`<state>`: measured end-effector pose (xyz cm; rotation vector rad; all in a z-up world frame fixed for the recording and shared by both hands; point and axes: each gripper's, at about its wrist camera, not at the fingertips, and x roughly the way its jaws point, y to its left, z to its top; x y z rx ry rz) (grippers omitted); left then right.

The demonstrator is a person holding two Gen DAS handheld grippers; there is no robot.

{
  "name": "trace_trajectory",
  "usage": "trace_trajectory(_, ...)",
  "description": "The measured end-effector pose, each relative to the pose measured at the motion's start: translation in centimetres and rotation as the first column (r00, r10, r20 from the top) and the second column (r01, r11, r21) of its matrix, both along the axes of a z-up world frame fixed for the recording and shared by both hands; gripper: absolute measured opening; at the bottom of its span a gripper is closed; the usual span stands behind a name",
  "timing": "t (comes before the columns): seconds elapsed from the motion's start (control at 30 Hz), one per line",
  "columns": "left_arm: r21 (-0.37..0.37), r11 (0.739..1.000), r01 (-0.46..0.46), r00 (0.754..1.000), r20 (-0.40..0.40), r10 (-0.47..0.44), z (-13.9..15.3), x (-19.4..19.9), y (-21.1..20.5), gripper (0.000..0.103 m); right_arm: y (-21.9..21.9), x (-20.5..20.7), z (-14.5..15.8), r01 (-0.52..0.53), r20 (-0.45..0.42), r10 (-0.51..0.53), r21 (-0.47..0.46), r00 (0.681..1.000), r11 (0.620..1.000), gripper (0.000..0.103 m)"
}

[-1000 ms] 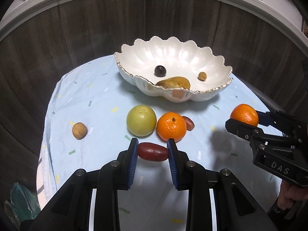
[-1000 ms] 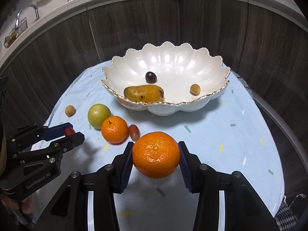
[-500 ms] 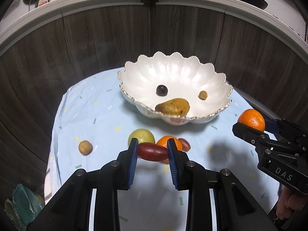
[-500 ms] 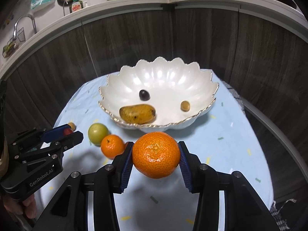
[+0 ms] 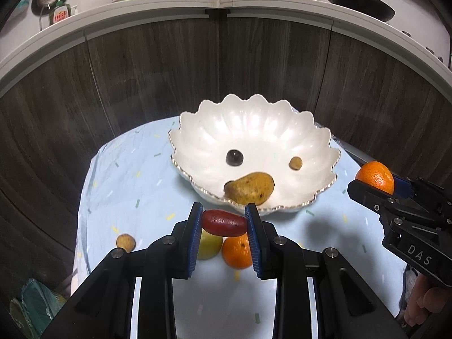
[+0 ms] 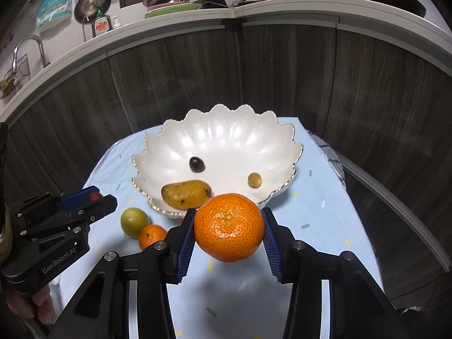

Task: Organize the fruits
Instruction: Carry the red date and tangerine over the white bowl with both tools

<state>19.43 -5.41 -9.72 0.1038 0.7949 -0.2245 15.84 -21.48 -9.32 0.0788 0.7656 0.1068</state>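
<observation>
Left wrist view: my left gripper (image 5: pixel 224 223) is clamped end to end on a small red oblong fruit (image 5: pixel 224 223), held in the air just in front of the white scalloped bowl (image 5: pixel 197 141). My right gripper (image 6: pixel 229 233) grips a large orange (image 6: pixel 229 227), also just short of the bowl's near rim. Inside the bowl I see a mango (image 5: pixel 250 188), a dark grape (image 5: pixel 234 157) and a small brown fruit (image 5: pixel 295 163). In front of the bowl, on the worktop (image 5: pixel 118 180), lie a green fruit (image 6: pixel 134 222), a small orange (image 6: pixel 151 236) and another small brown fruit (image 5: pixel 125 241).

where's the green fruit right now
The round green fruit lies on the light blue tablecloth, left of the white scalloped bowl, touching the loose small orange mandarin.
</observation>
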Motion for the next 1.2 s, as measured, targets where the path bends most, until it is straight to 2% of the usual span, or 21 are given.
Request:
trace_trajectory(0.43,0.004,1.000,-0.009,0.999,0.036,0.009,1.6,3.2,-0.6,0.030,-1.1,3.1,1.6,0.022,0.043,-0.022,0.000,0.999,1.000,0.045)
trace_trajectory(1.2,0.016,1.000,-0.006,1.000,0.019,0.006,0.2,9.4,-1.6,0.030,-2.9,9.7,0.4,0.051,0.023,-0.051,-0.005,0.998,0.999,0.045)
